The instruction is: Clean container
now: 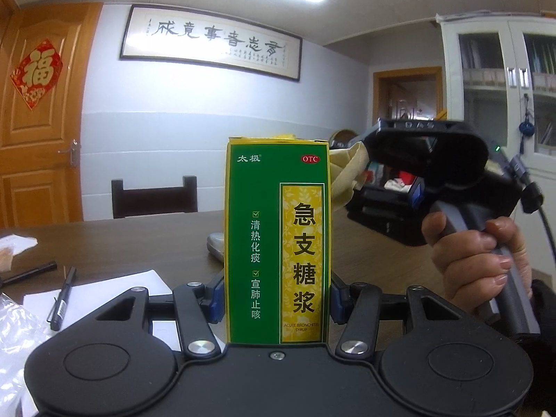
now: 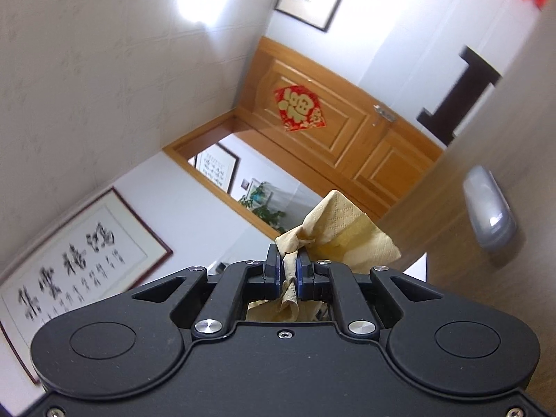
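The wooden surface (image 1: 139,243) is seen spread across the left wrist view, with loose paper (image 1: 104,288) and a pen (image 1: 62,299) lying toward eight o'clock. A green and yellow medicine box (image 1: 278,239) (the container of the task, by all appearance) is held upright at the centre of that view, gripped low on its two sides by the left tool (image 1: 278,299), whose blue pads are pressed against the carton. The right tool (image 2: 289,274) is shown, in its own view, closed narrowly on a crumpled beige napkin (image 2: 333,232), most of which is bunched out beyond the fingertips. In the left wrist view the same napkin (image 1: 347,170) is seen at about two o'clock from the box, just beside its upper right edge; whether it is touching the carton cannot be told. A small grey object (image 2: 490,212) is left lying on the surface behind the box.

The wiping step is judged to be in hand, with the napkin brought up near the top of the carton. For the next move, the napkin would need to be pressed against a face of the box and drawn along it, while the box is kept firmly upright by the left tool so that it is not pushed askew.
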Available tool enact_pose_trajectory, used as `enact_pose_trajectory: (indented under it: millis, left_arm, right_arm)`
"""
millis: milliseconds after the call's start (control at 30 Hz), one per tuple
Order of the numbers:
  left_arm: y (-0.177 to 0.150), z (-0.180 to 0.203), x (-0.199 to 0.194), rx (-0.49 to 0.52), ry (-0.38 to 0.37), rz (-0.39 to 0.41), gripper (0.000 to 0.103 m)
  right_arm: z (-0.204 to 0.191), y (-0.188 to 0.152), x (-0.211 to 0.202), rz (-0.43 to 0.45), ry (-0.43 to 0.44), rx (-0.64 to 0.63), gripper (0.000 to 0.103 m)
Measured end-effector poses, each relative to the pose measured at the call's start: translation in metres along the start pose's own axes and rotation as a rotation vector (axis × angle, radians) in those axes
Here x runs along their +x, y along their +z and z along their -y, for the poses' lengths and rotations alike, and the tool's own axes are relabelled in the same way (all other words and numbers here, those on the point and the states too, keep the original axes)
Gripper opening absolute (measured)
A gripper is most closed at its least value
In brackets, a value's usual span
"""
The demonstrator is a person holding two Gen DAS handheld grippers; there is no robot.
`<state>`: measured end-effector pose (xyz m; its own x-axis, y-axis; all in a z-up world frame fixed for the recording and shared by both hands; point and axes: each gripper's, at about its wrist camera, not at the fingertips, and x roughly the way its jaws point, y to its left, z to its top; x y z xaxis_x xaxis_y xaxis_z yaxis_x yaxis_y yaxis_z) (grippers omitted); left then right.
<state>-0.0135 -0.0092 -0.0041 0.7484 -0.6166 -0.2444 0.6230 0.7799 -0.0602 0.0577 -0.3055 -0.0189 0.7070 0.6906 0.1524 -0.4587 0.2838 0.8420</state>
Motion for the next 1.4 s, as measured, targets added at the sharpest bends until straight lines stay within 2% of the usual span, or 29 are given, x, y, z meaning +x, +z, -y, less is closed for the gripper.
enact_pose_trajectory:
  millis: [167, 300, 467, 700, 1000, 1100, 1233, 1400]
  left_arm:
    - [0.004, -0.009, -0.004, -0.061, -0.060, 0.021, 0.049]
    - [0.006, -0.014, -0.006, -0.096, -0.082, 0.037, 0.049]
    - [0.009, -0.023, -0.008, -0.136, -0.061, 0.055, 0.050]
    - [0.014, -0.045, -0.016, -0.241, -0.027, 0.100, 0.050]
    - [0.019, -0.067, -0.025, -0.341, 0.066, 0.151, 0.051]
    - [0.021, -0.069, -0.026, -0.344, 0.103, 0.159, 0.051]
    - [0.022, -0.065, -0.022, -0.311, 0.171, 0.135, 0.051]
    - [0.018, -0.060, -0.005, -0.247, 0.297, 0.077, 0.051]
  right_arm:
    - [0.021, -0.003, 0.007, -0.031, 0.015, 0.122, 0.009]
    - [0.023, -0.011, 0.018, -0.082, 0.007, 0.123, 0.009]
    - [0.021, -0.020, 0.030, -0.139, -0.017, 0.098, 0.009]
    - [0.020, -0.030, 0.043, -0.228, -0.055, 0.088, 0.009]
    - [0.020, -0.049, 0.058, -0.368, -0.150, 0.054, 0.009]
    - [0.014, -0.054, 0.060, -0.397, -0.175, 0.021, 0.009]
    - [0.005, -0.056, 0.058, -0.382, -0.225, -0.038, 0.009]
    - [-0.014, -0.053, 0.050, -0.296, -0.363, -0.190, 0.009]
